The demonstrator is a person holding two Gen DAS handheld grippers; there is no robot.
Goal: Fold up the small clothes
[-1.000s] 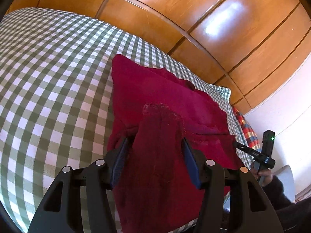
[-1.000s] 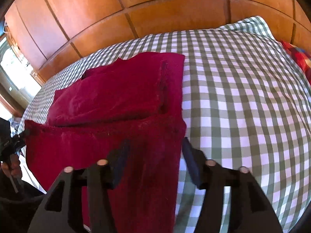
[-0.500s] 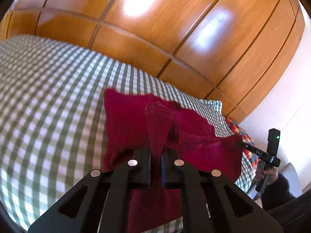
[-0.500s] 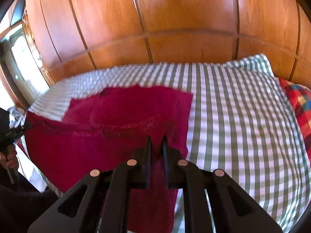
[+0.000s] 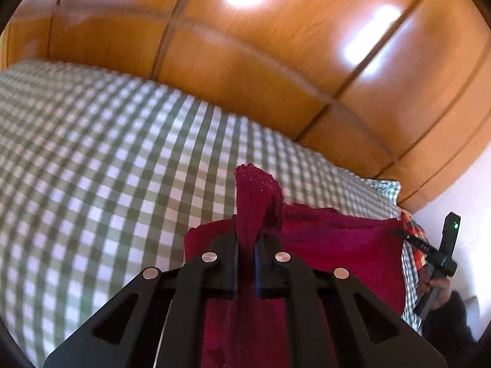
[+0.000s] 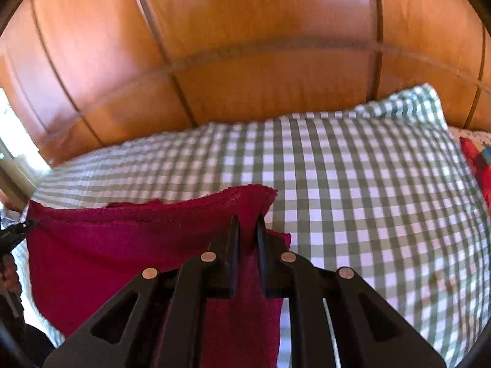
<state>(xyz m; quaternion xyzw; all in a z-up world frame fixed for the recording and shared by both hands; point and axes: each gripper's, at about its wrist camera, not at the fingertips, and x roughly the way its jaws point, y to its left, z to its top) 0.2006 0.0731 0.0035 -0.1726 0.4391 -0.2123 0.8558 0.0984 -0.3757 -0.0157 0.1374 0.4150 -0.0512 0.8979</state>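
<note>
1. Crimson terry cloth (image 5: 337, 245), a small garment of which I cannot tell the exact kind, is held up above the green-and-white checked bedspread (image 5: 107, 159) by both tools at once.
2. At the left gripper (image 5: 247, 239) the two fingers are pressed together on one upper corner of the cloth; this corner stands up above the fingertips as a narrow folded peak.
3. At the right gripper (image 6: 247, 230) the fingers are also pinched on the cloth, at the other upper corner (image 6: 251, 196), which pokes up a little beyond the tips.
4. Between both corners the top hem is stretched nearly straight, and the fabric hangs down from it like a curtain, in front of the bed.
5. In the left wrist view the right tool shows at the far right edge, gripped by the person's right hand (image 5: 438, 288) in a dark sleeve, with a small green light on its body.
6. In the right wrist view the tip of the left tool meets the cloth at the far left edge.
7. Both grippers point toward the orange-brown wooden panel wall (image 6: 245, 76) behind the bed, slightly upward.
8. A pillow (image 6: 408, 107) in the same check lies at the wall, and a red patterned textile (image 6: 477, 162) lies beside it.
</note>
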